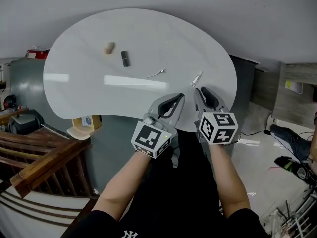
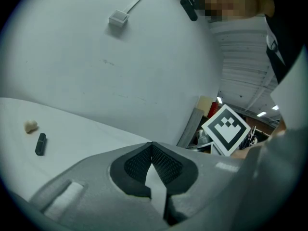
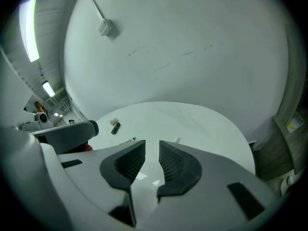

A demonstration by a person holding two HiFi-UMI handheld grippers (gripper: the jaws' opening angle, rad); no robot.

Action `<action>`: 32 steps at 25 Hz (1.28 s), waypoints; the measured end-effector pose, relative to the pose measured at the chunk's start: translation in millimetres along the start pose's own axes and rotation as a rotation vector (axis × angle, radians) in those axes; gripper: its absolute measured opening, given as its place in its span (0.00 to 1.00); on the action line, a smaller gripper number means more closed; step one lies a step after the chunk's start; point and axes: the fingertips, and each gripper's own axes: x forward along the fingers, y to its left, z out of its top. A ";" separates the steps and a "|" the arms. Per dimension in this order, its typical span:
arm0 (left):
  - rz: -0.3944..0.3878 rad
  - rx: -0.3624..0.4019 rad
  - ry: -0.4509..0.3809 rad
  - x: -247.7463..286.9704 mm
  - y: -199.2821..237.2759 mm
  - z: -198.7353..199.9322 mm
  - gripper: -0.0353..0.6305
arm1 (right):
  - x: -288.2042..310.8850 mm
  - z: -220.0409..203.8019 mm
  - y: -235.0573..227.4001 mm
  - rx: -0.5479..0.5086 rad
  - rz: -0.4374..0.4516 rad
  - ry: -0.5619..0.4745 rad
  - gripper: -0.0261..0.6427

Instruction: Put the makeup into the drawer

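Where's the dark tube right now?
In the head view, the dark tube lies on the white table, in its far left part, just right of the beige sponge.

Table (image 1: 163,38) – glossy, smooth; right gripper (image 3: 152,146) pads (image 3: 174,162) – matt, ribbed; railing (image 1: 34,157) wooden.

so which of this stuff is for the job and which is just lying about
For the job (likely makeup): puff, dark tube, metal tool, white stick.
Lying about: wooden rail, cable box.
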 end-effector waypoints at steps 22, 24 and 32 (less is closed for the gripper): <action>0.019 -0.076 0.059 40.4 32.3 -35.6 0.07 | 60.1 -28.9 -37.3 0.056 -0.098 0.138 0.21; 0.024 -0.082 0.062 40.7 34.2 -36.2 0.07 | 62.9 -30.6 -38.5 0.055 -0.109 0.151 0.21; 0.047 -0.088 0.058 35.8 40.7 -31.8 0.07 | 67.3 -32.9 -39.5 -0.045 -0.173 0.211 0.19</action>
